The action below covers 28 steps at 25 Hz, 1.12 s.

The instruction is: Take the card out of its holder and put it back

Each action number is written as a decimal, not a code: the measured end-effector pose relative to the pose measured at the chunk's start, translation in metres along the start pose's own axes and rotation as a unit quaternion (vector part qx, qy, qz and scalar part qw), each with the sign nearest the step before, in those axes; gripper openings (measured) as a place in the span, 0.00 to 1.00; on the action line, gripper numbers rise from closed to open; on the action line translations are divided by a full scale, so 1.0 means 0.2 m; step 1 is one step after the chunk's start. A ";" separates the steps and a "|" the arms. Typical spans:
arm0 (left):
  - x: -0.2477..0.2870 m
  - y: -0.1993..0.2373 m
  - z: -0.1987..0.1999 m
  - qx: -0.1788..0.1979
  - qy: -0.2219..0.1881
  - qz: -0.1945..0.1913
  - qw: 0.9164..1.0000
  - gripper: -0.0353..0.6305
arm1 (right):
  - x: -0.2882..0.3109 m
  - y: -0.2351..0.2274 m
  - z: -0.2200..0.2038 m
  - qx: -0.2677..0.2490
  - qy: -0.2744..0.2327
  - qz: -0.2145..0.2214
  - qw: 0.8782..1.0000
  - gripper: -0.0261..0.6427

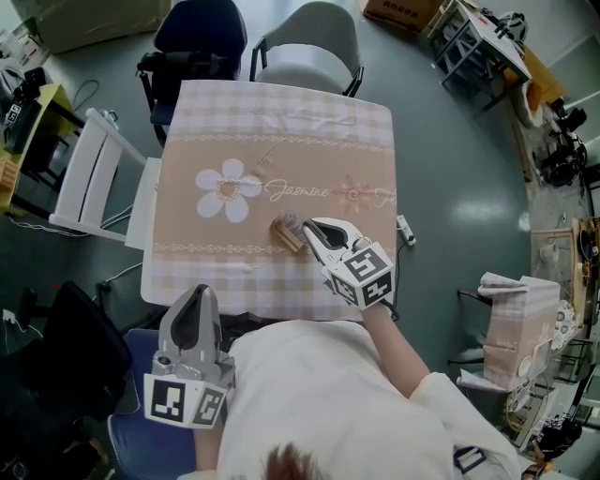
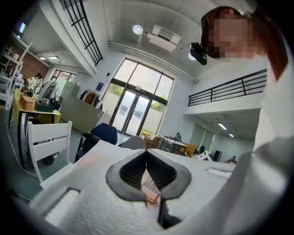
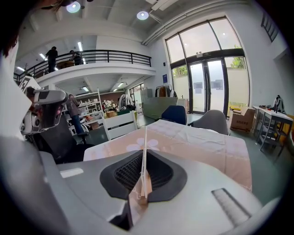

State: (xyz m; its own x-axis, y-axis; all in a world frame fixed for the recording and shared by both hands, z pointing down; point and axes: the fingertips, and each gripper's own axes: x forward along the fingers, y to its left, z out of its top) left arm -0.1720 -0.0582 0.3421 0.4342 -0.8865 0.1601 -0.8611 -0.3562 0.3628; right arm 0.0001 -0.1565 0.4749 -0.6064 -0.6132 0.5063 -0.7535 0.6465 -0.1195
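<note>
Right gripper, jaws pinched tight on the thin white card, meets the wooden holder near the middle of the table. Left gripper, tips together, hangs at the holder's 7 o'clock.

The holder sits on the table, near its front right part. The right gripper reaches in from the near edge just right of the holder, with the card upright between its jaws. The left gripper is before the table's near left corner, well apart from the holder. Behind the table stand two chairs side by side; a third chair is at its left. A box and a rack lie far right behind, and a second table stands right.
</note>
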 end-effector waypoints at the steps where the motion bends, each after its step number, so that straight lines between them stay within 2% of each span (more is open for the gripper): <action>1: 0.00 0.00 0.00 0.000 0.000 0.001 1.000 0.05 | 0.00 0.00 0.00 0.000 0.001 0.001 1.000 0.06; 28: -0.01 -0.01 -0.01 0.000 -0.004 0.008 1.000 0.05 | 0.09 -0.01 -0.08 0.005 -0.001 0.011 1.000 0.06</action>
State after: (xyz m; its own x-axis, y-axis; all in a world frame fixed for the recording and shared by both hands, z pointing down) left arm -0.1715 -0.0546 0.3422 0.4180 -0.8945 0.1584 -0.8678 -0.3416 0.3608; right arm -0.0046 -0.1617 0.4969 -0.6231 -0.6003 0.5014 -0.7427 0.6551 -0.1387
